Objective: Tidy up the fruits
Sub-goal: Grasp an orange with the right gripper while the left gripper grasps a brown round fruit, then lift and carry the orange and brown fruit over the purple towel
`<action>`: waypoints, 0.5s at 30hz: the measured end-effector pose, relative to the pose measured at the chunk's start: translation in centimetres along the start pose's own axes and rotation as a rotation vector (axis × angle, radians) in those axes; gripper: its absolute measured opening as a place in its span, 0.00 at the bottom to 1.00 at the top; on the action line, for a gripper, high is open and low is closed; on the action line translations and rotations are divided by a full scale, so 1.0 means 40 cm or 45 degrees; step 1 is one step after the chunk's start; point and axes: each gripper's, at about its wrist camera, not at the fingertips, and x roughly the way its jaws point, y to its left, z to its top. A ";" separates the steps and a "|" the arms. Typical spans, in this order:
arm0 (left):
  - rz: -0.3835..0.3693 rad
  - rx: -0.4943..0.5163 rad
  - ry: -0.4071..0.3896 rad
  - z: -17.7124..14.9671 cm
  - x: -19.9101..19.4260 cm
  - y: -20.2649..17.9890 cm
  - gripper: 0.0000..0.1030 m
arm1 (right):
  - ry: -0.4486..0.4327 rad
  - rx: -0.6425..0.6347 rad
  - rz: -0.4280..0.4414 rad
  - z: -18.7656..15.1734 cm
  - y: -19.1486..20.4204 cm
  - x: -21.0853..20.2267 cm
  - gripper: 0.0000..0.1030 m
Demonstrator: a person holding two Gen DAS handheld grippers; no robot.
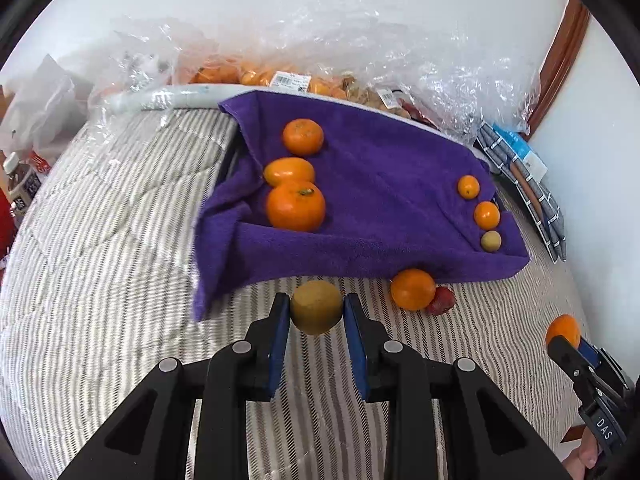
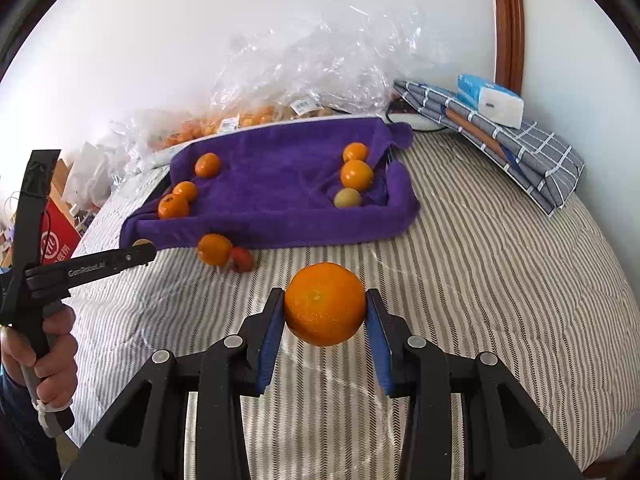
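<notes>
My left gripper [image 1: 316, 308] is shut on a small greenish-brown fruit [image 1: 316, 307], lifted just above the striped bed in front of the purple towel [image 1: 380, 208]. My right gripper [image 2: 325, 308] is shut on an orange [image 2: 325, 304], also held off the bed. On the towel, three oranges [image 1: 295, 206] line its left side. Two small oranges [image 1: 486, 215] and a small green fruit [image 1: 491, 241] line the right side. A loose orange [image 1: 413, 289] and a small red fruit [image 1: 442, 301] lie against the towel's front edge.
Crinkled clear plastic bags [image 1: 360, 52] with more fruit sit behind the towel by the wall. Folded checked cloth [image 2: 500, 136] and a tissue pack [image 2: 492, 100] lie at the right. A bottle [image 1: 20, 184] and a red box [image 2: 58, 236] stand off the bed's left side.
</notes>
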 end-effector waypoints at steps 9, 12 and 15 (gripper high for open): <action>-0.032 -0.011 -0.074 0.014 -0.110 0.022 0.25 | -0.023 -0.012 0.003 0.034 0.045 -0.031 0.39; -0.036 0.008 -0.095 0.023 -0.137 0.016 0.25 | -0.035 -0.010 0.004 0.045 0.056 -0.041 0.39; -0.044 0.025 -0.112 0.029 -0.162 0.009 0.25 | -0.044 -0.001 0.000 0.058 0.064 -0.052 0.39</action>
